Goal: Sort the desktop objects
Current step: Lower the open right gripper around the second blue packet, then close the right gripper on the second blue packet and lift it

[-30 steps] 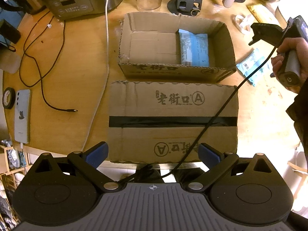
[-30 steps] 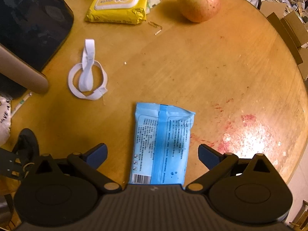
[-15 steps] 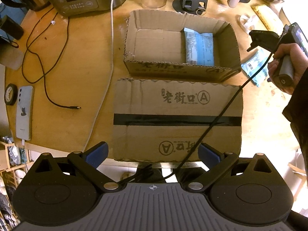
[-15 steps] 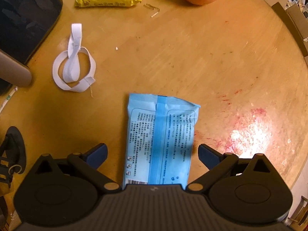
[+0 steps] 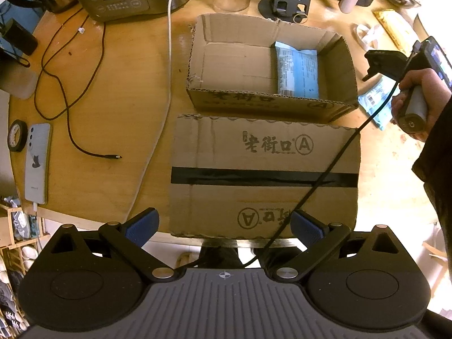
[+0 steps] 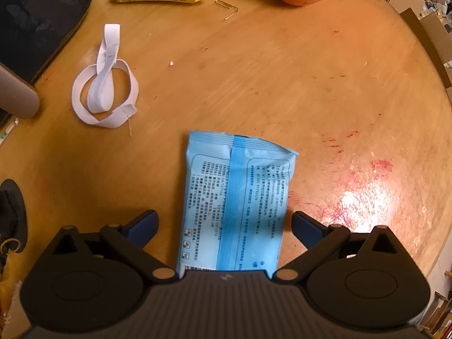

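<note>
Your right gripper [image 6: 224, 221] straddles the blue packet [image 6: 236, 203].
Its jaws are closing, the packet between them, pads not yet touching; it lies flat on the worktop [image 6: 254, 84], right of the open box [image 5: 271, 104]. Your left gripper [image 5: 224, 223] hangs spread, empty, over the flattened carton [image 5: 254, 192] near that box, which holds another blue packet [image 5: 298, 72].

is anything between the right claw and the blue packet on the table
Nothing visible does. The blue packet lies flat on the table between the fingers of the right claw, whose jaws are closing, pads not yet touching it. The white strap lies well clear.
</note>
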{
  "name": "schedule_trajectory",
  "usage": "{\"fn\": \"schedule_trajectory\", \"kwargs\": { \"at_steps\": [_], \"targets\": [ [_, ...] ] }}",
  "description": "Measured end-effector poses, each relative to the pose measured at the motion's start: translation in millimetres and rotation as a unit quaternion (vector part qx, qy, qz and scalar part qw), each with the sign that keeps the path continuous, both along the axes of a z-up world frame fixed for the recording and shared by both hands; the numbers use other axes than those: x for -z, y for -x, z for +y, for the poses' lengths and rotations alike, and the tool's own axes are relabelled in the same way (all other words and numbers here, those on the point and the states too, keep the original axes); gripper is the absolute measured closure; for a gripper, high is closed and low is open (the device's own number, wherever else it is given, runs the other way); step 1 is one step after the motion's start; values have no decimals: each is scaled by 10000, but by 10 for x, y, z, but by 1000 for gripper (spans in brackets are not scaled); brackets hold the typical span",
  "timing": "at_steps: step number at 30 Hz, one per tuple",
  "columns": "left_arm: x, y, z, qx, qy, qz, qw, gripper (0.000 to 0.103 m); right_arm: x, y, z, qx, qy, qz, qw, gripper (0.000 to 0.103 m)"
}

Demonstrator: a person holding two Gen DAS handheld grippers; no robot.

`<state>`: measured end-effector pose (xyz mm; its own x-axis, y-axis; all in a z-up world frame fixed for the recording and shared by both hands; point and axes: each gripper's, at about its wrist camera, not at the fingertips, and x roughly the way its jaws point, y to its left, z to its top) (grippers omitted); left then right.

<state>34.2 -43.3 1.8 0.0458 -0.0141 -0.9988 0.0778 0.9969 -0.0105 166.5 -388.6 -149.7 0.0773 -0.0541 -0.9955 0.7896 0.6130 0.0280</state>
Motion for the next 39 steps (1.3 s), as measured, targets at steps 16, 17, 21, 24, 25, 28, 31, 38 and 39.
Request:
{"fn": "schedule_trajectory", "kwargs": {
  "at_steps": [16,17,21,24,25,28,31,38,39],
  "targets": [
    [-13,10,45,-42,55,-33,10000,1,-96,56,106,-157,8,-70,9999,36],
    [-14,12,45,-40,58,-33,10000,1,-97,65,108,-162,1,-79,9998,37],
    [-17,20,47,-33,71,-37,10000,1,-109,118,105,-180,-44,-122,9998,39],
    [-23,23,54,-35,76,-44,10000,1,-138,158,113,-214,-48,-145,9997,41],
    [-26,25,56,-36,77,-48,10000,1,-148,169,117,-225,-49,-146,9996,41],
    [-33,31,61,-39,80,-56,9999,1,-186,209,127,-274,-29,-148,9995,41],
    [-34,39,68,-49,88,-54,9999,1,-241,249,139,-351,-13,-174,9992,41],
    [-33,48,58,-29,113,-60,9999,1,-465,352,34,-684,-120,-236,9973,41],
    [-34,49,57,-24,118,-63,9999,1,-497,332,57,-731,-143,-252,9969,41]
  ]
}}
